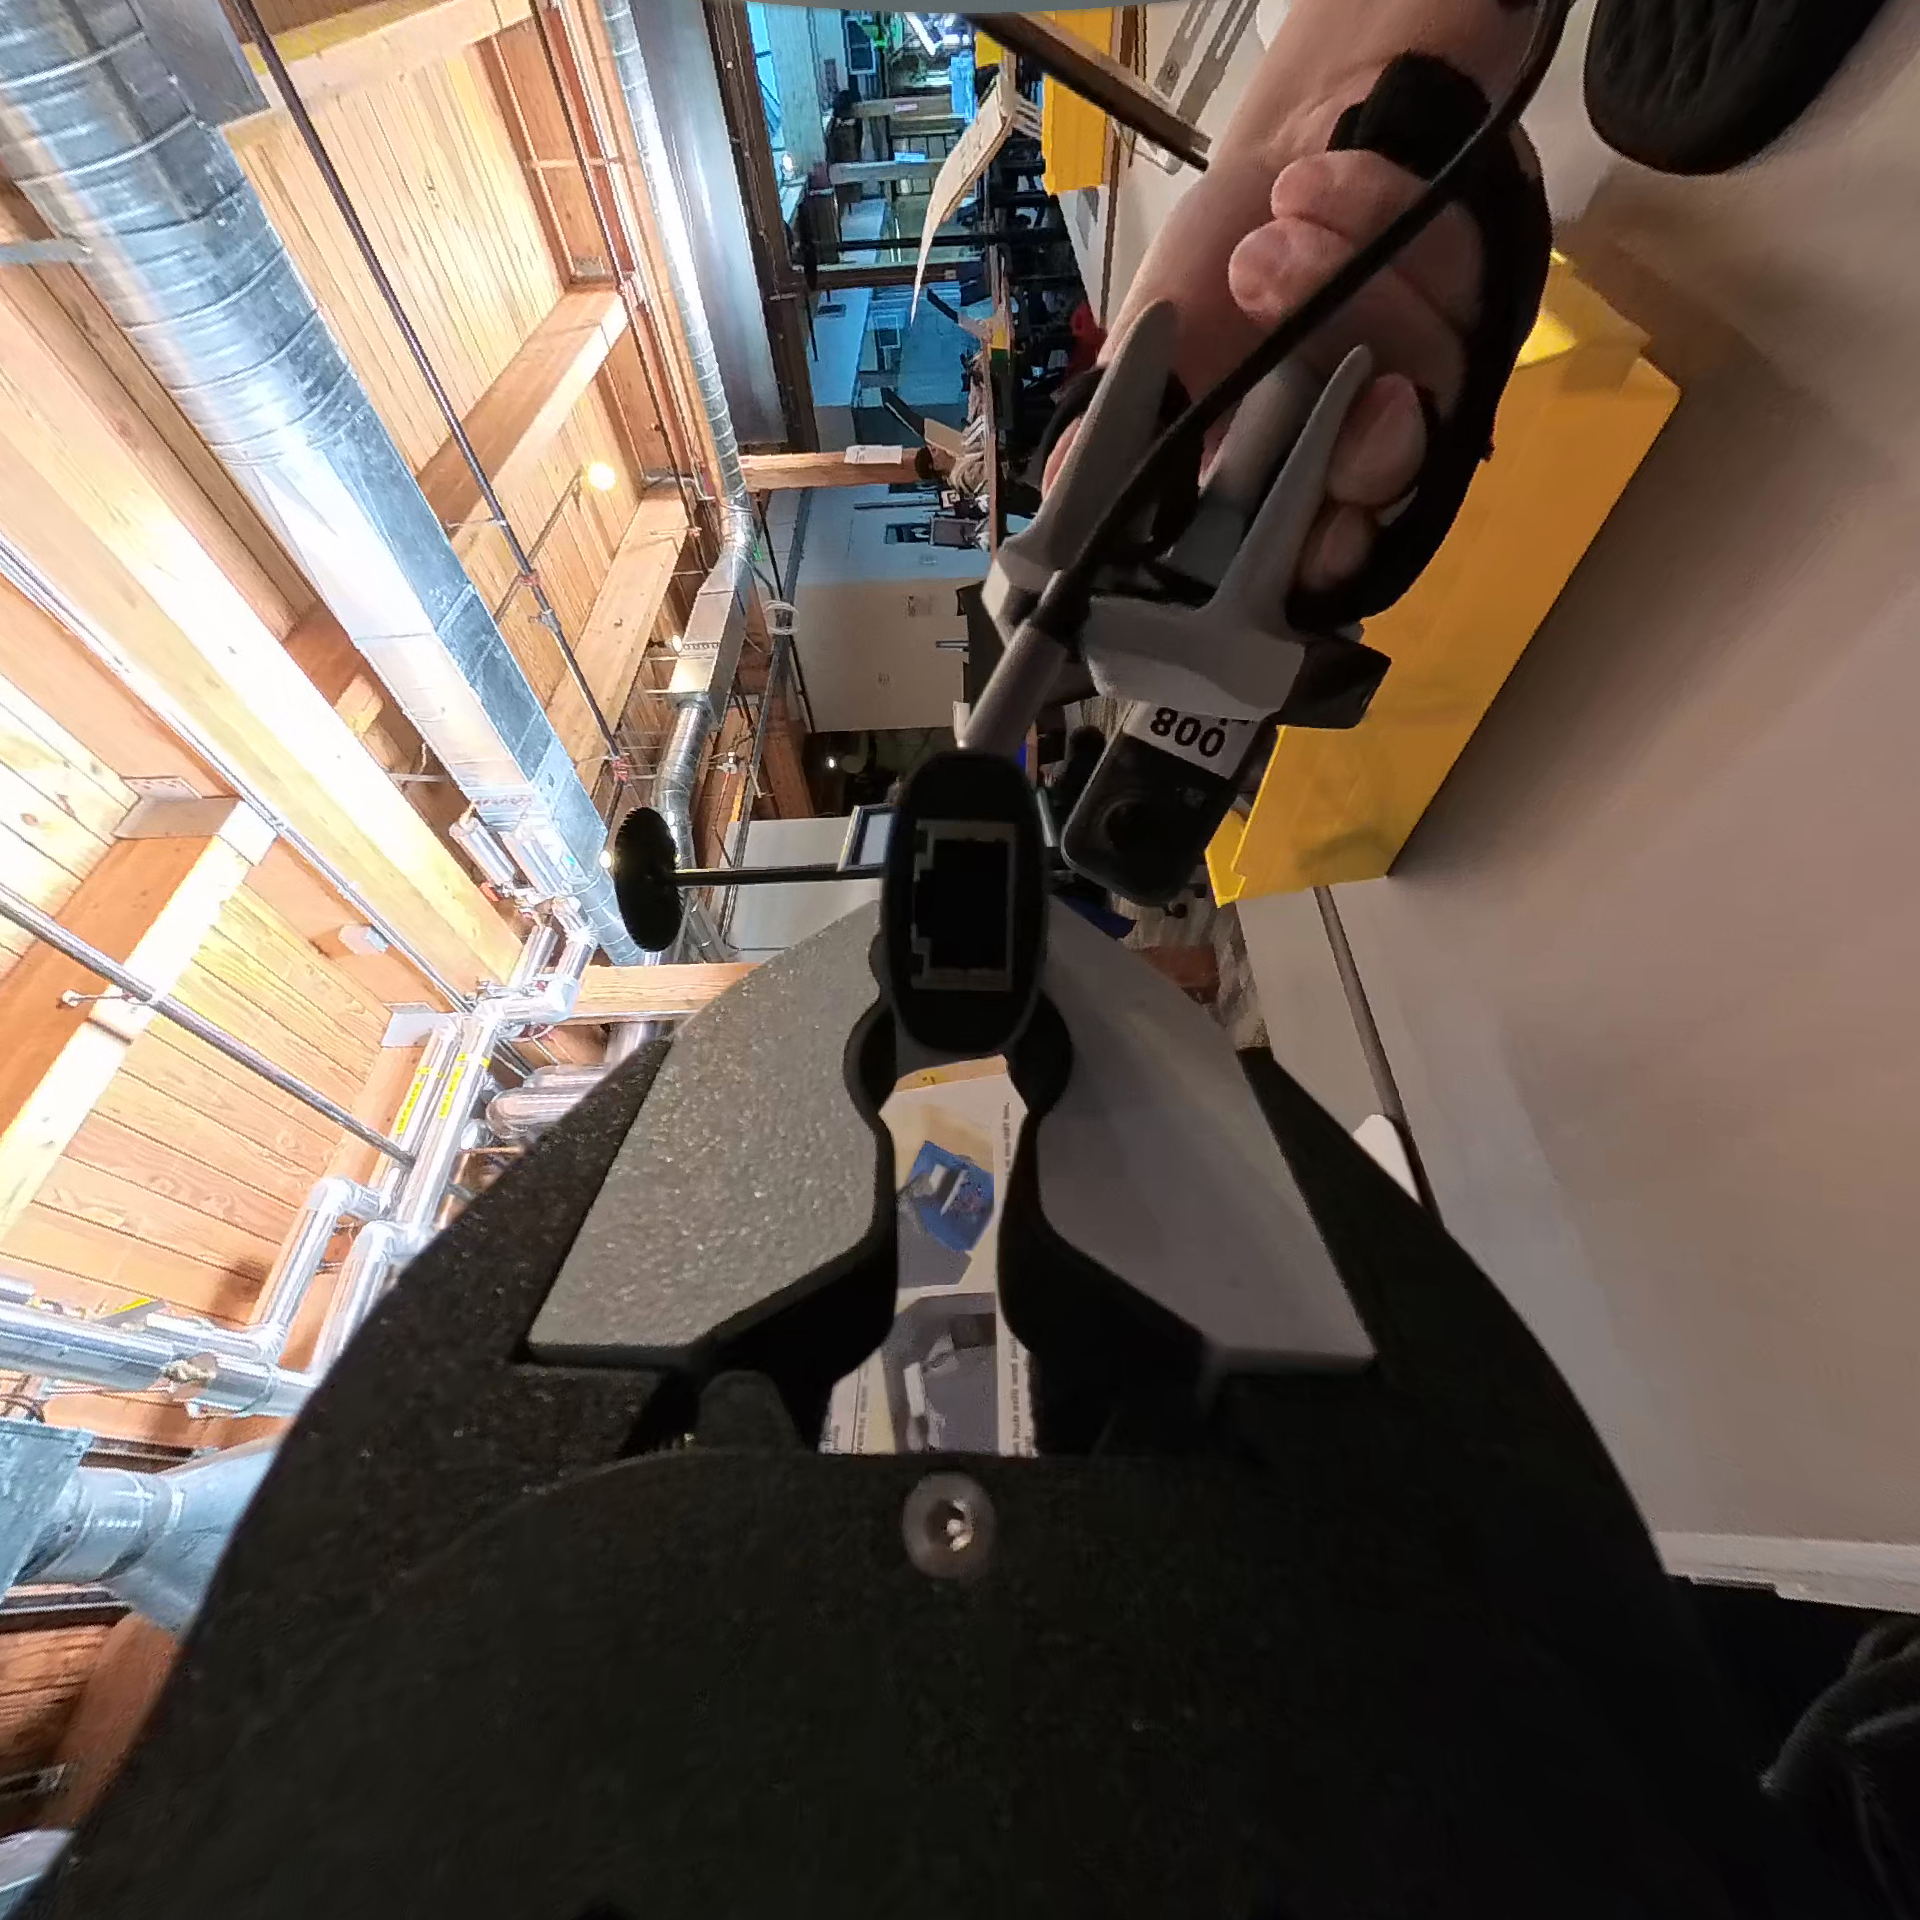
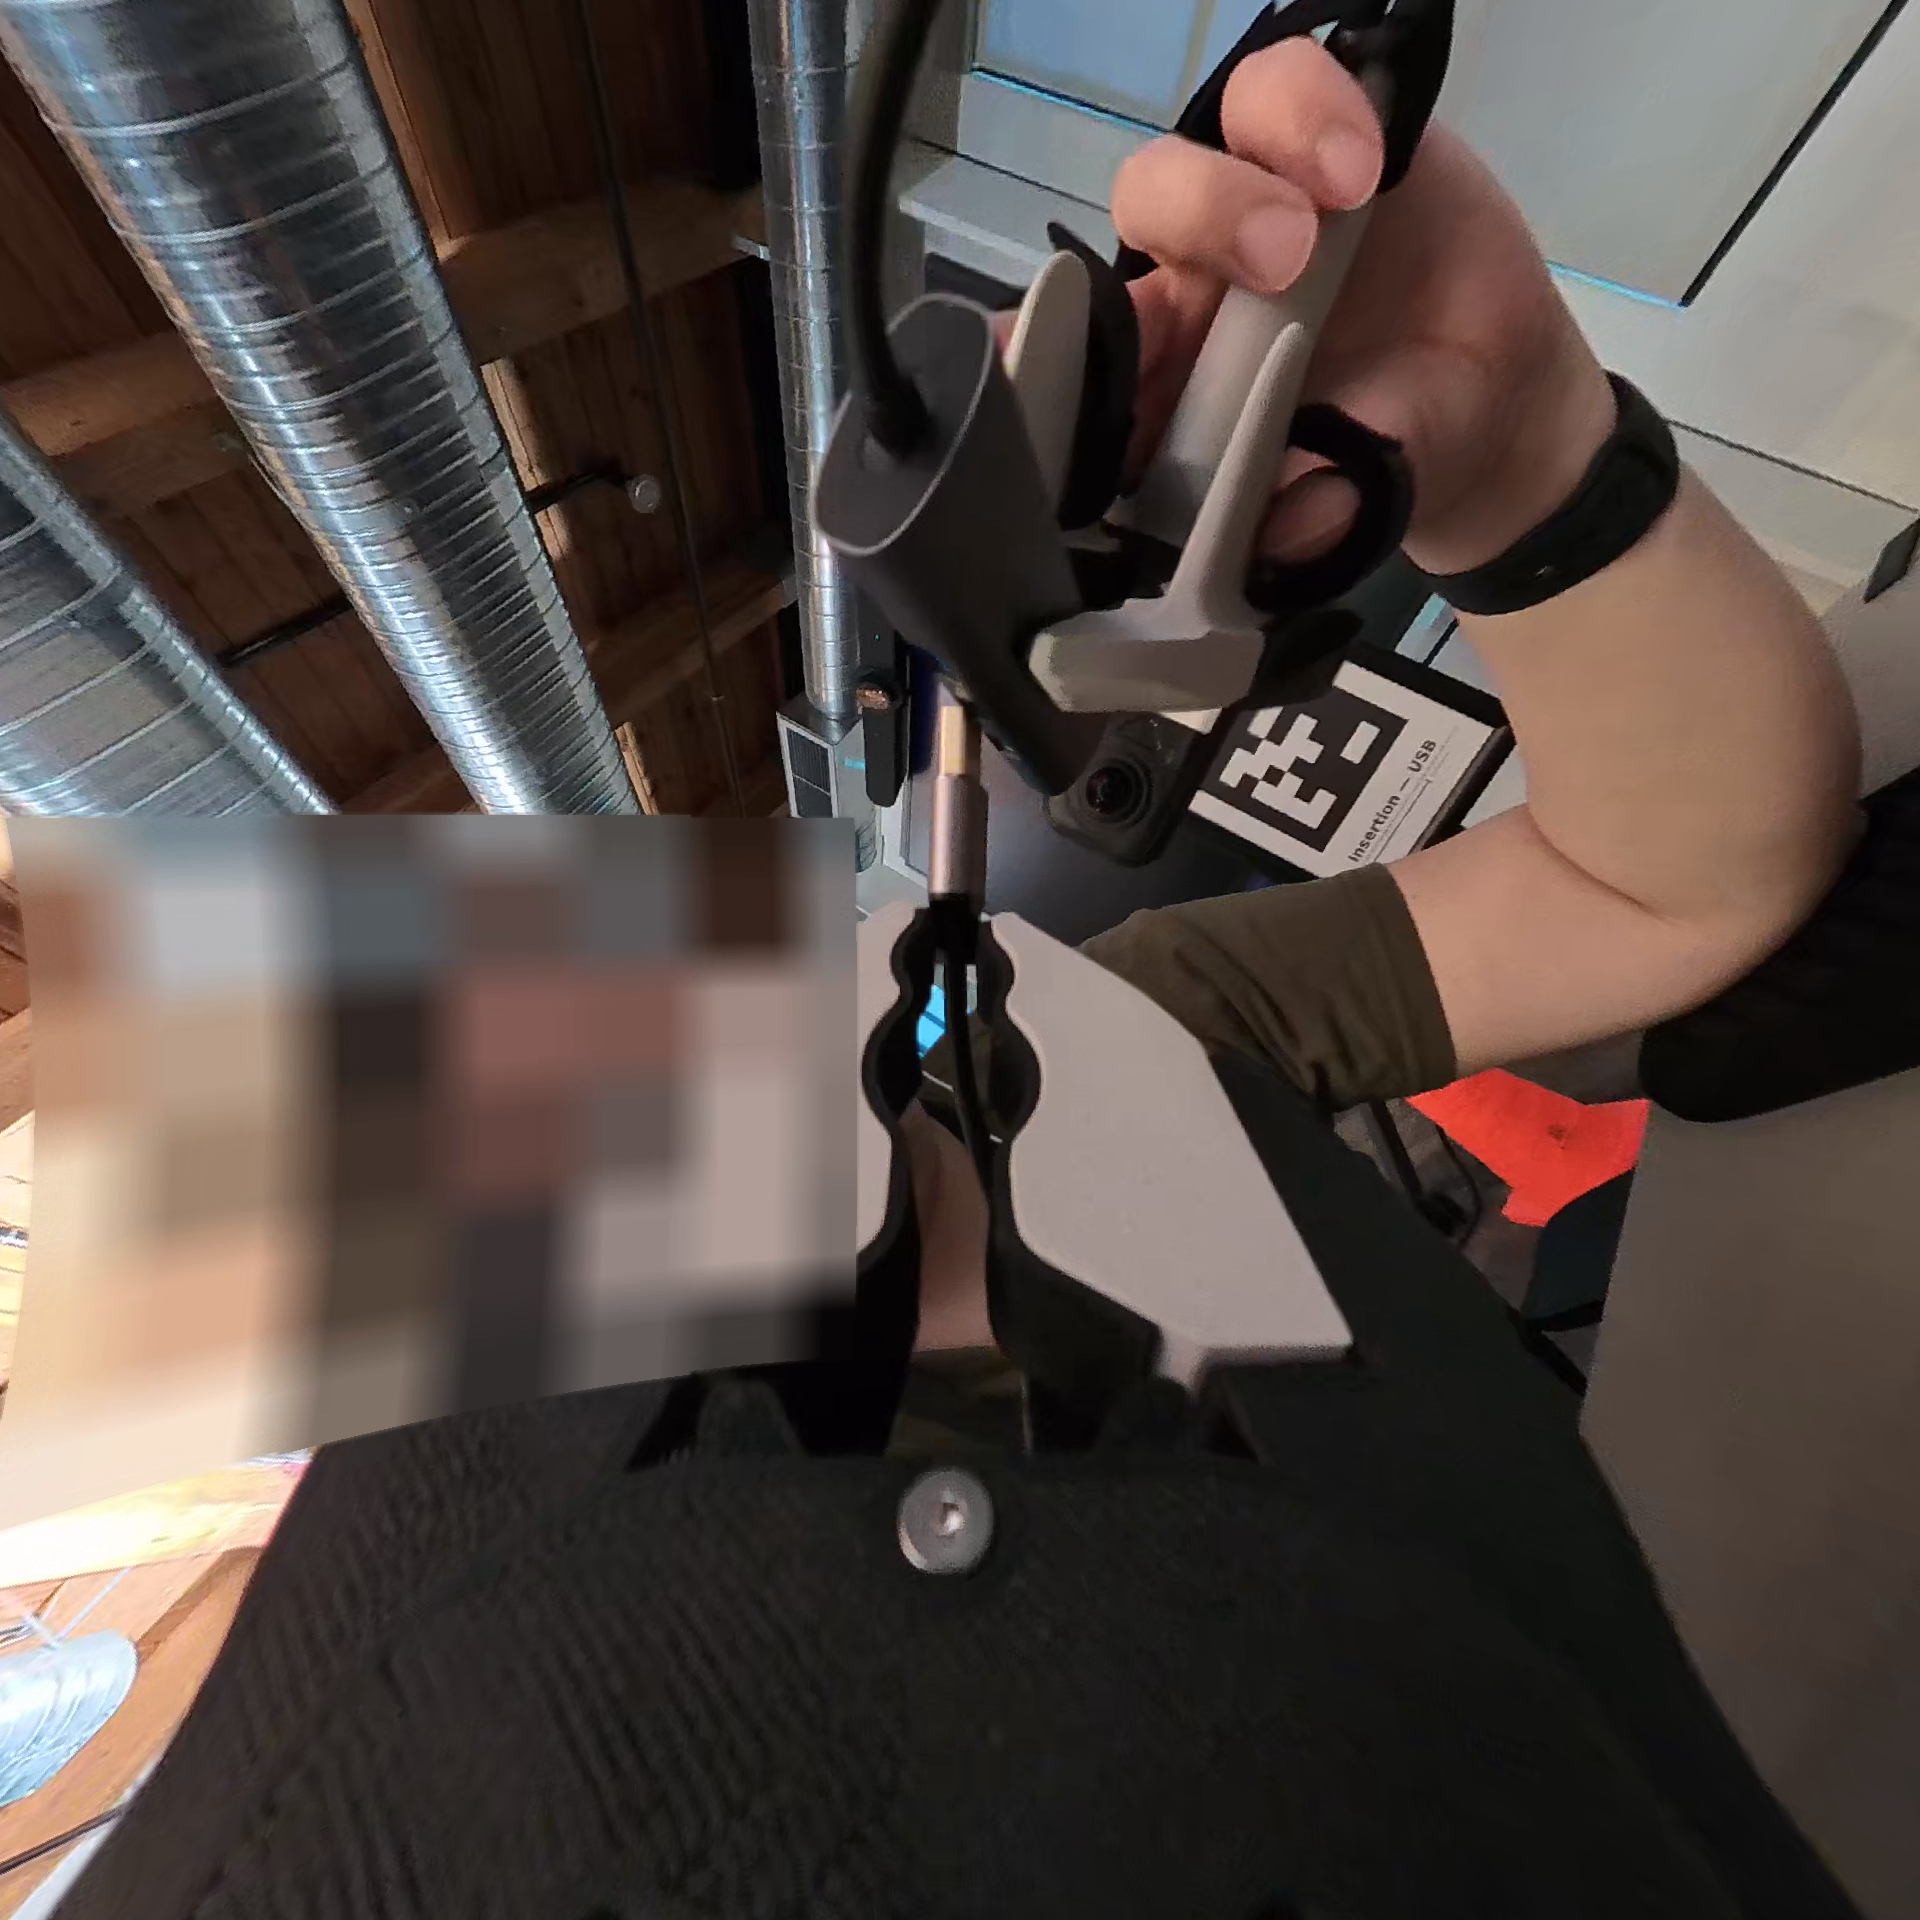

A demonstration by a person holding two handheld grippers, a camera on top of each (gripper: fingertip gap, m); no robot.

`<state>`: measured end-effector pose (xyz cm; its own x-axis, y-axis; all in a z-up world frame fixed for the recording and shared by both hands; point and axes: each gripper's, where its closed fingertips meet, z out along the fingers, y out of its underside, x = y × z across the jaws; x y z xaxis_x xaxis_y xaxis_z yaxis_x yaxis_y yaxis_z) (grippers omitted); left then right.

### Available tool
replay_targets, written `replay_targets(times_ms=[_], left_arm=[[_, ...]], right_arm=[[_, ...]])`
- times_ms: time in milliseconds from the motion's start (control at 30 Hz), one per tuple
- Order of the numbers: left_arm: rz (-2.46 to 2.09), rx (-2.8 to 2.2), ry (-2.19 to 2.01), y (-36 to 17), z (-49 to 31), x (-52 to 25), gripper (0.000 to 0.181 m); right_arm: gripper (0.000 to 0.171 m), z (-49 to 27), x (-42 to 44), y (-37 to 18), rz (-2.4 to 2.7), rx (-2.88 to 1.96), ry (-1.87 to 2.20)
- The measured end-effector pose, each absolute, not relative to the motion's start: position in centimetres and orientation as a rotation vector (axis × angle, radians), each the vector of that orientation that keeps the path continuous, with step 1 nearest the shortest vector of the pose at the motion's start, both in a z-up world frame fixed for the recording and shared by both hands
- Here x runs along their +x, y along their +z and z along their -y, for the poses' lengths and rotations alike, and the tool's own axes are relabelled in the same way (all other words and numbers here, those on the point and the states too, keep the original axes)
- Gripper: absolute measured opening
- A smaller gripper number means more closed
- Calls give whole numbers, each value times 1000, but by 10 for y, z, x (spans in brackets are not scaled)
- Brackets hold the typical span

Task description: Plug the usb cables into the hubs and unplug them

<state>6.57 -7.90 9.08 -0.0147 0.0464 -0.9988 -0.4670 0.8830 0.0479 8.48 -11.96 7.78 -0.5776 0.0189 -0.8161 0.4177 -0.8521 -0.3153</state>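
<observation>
My left gripper [image 1: 961, 1003] is shut on a dark grey hub [image 1: 961, 914], which I see end-on with a square port facing the camera. In the right wrist view the hub [image 2: 935, 520] hangs between the left gripper's grey fingers [image 2: 1226, 478], its own black cable leaving the top. My right gripper [image 2: 954, 935] is shut on a thin black cable [image 2: 966, 1060] just behind a silver USB plug [image 2: 956, 821]. The plug's metal tip [image 2: 954, 743] meets the hub's lower edge; I cannot tell if it is seated. The plug also shows in the left wrist view [image 1: 1013, 686].
A yellow bin [image 1: 1455, 644] stands on a pale table [image 1: 1662, 1039] behind the right gripper. A board with a black-and-white marker [image 2: 1340, 769] is behind the hub. The person's bare forearm [image 2: 1610, 831] crosses the right side. Metal ducts [image 2: 260, 364] run overhead. Spacing between my two grippers at the tips: around 5 cm.
</observation>
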Motion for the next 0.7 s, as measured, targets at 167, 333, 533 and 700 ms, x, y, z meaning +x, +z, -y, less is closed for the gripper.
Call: replay_targets(times_ms=[167,333,533,700], left_arm=[[-1534,-326,411,93,85,68,17],[-1531,-304,393,94,90,70,17],[-1534,-302,383,94,91,70,17],[-1548,-324,407,90,85,68,17]], right_arm=[[7,123,86,79,-726,1283,-2485],[7,125,88,78,-731,1269,-2470],[7,123,88,76,-727,1282,-2472],[7,115,87,72,-767,1387,-2501]])
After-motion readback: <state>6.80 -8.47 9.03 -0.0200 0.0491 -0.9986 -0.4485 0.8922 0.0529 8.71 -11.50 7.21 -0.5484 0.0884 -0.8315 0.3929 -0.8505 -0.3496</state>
